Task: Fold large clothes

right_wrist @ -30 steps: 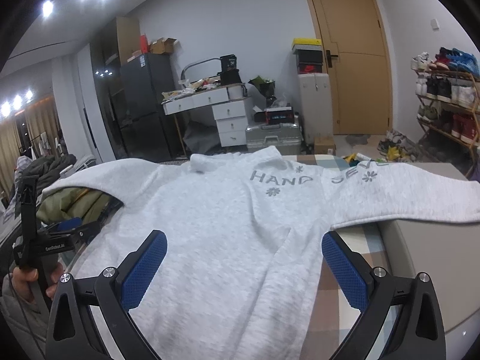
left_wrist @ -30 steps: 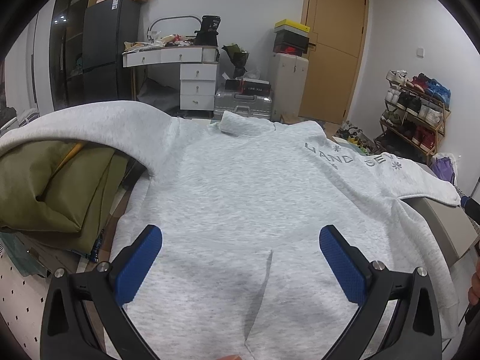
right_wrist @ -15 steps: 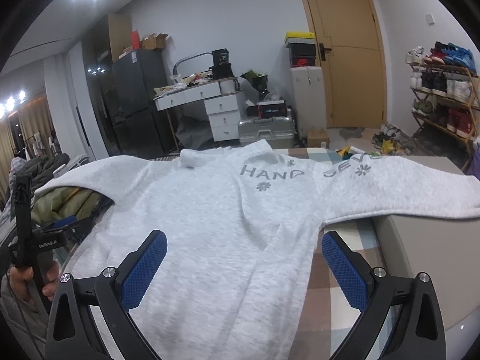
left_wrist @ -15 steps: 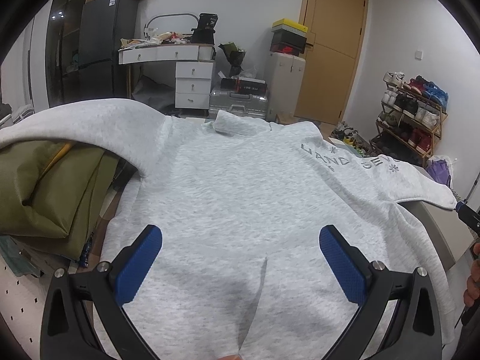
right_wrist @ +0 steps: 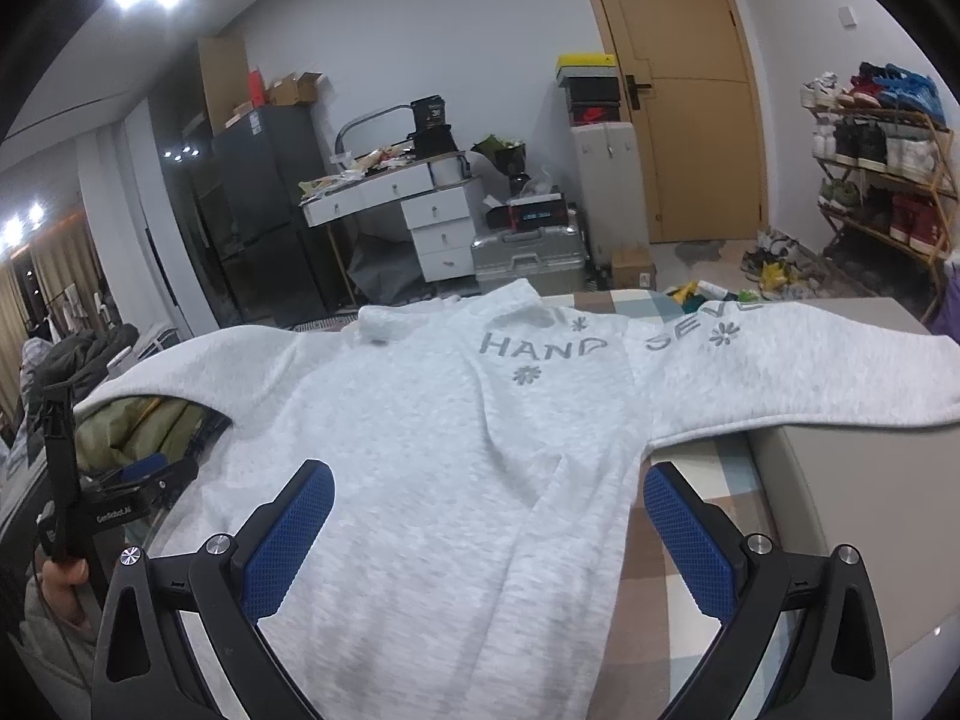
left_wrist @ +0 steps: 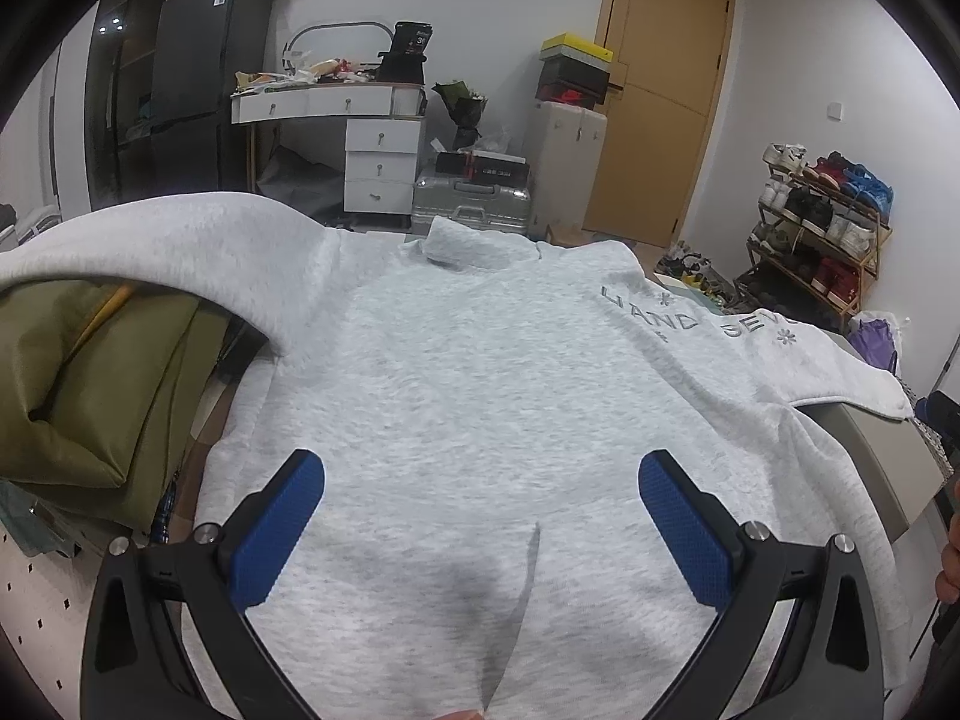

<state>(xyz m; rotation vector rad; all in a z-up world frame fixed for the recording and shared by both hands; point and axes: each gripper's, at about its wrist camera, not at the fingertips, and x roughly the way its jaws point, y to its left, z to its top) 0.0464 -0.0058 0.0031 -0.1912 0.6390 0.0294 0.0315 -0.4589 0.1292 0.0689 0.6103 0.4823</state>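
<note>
A light grey sweatshirt (left_wrist: 480, 372) lies spread flat on the table, collar far from me, with grey lettering near its right shoulder (right_wrist: 543, 348). Its left sleeve (left_wrist: 150, 240) drapes over an olive bundle; its right sleeve (right_wrist: 810, 372) stretches across a beige box. My left gripper (left_wrist: 480, 516) hovers open over the lower body of the sweatshirt, nothing between its blue pads. My right gripper (right_wrist: 489, 531) is open above the sweatshirt's right side. The left gripper (right_wrist: 129, 480) also shows at the left edge of the right wrist view, held in a hand.
An olive green bundle (left_wrist: 90, 384) lies left of the sweatshirt. A beige box (right_wrist: 852, 510) sits at the right on a checkered cloth (right_wrist: 708, 480). Behind the table are a white desk (left_wrist: 336, 114), a silver case (left_wrist: 474, 204), a door (left_wrist: 660, 114) and a shoe rack (left_wrist: 822, 222).
Both views have shifted slightly; the left gripper has edged forward over the sweatshirt. Both grippers stay open and the sweatshirt has not moved.
</note>
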